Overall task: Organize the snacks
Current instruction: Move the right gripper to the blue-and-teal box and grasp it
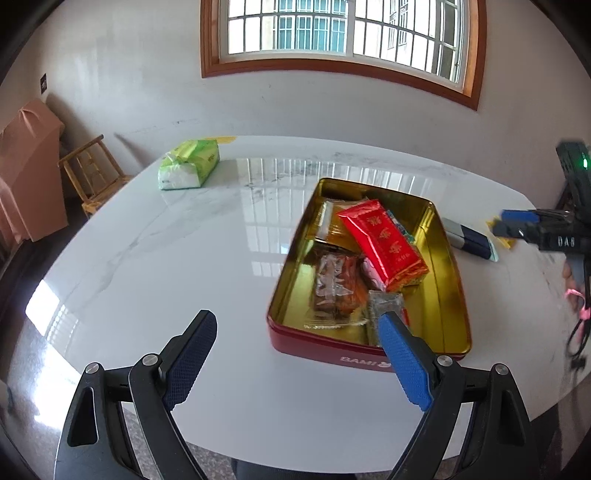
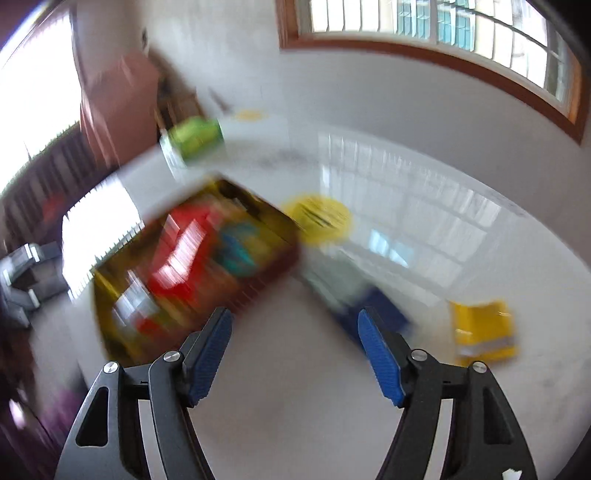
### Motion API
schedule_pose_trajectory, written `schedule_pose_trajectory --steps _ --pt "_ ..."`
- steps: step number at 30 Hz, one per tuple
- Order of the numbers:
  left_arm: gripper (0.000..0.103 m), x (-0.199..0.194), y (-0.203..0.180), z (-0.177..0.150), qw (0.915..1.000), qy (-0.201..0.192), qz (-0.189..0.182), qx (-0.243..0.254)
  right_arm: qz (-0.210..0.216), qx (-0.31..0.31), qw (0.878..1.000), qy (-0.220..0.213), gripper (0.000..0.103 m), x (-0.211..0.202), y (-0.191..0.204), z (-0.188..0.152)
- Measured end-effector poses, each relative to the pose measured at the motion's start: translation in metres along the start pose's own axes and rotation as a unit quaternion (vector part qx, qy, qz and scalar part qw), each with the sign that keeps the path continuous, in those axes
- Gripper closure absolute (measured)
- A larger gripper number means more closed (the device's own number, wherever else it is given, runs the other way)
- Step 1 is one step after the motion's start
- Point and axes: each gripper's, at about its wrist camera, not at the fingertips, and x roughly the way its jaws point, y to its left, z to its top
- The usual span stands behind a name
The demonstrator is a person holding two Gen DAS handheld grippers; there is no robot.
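Snacks already in tin, ahead of left gripper, released, empty. Right gripper also released, holding nothing; blue packet just beyond its tips. Next, probably: reach, clamp, carry to tin.

Ahead of you the white marbled counter gleams with the reflection of the barred, wood-framed window in the pale wall behind it. A green-and-white tissue pack lies near the counter's far left edge. Beyond that edge you can see a wooden chair, and beside it something draped in pinkish-brown cloth.
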Motion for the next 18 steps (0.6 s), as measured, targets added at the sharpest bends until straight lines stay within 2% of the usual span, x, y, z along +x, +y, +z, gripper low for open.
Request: schedule_pose_trajectory --steps 3,6,10,11,13,16,18 --pt "0.014 0.002 -0.010 0.002 0.9997 0.012 -0.017 -0.009 -0.026 -0.039 0.999 0.026 0.035 0.017 -0.012 0.011" --pt "0.014 0.002 -0.020 0.006 0.9995 0.016 -0.028 -0.006 -0.007 -0.076 0.996 0.047 0.035 0.041 -0.008 0.026" --pt "0.014 -0.002 -0.035 0.011 0.9996 0.013 -0.017 0.018 -0.003 -0.125 0.988 0.091 0.035 0.077 0.000 0.037" --pt "0.014 -0.003 -0.038 0.012 0.9996 0.013 -0.013 0.022 -0.009 -0.131 0.987 0.094 0.035 0.082 -0.001 0.039" --pt "0.014 -0.003 -0.040 0.014 0.9995 0.015 -0.013 0.024 0.008 -0.119 0.987 0.105 0.035 0.092 -0.007 0.043" --pt "0.014 0.001 -0.044 0.017 0.9992 0.026 -0.019 0.023 0.010 -0.105 0.987 0.122 0.040 0.105 -0.012 0.043" --pt "0.014 0.005 -0.047 0.018 0.9989 0.034 -0.022 0.024 -0.001 -0.103 0.987 0.121 0.052 0.101 -0.009 0.039"
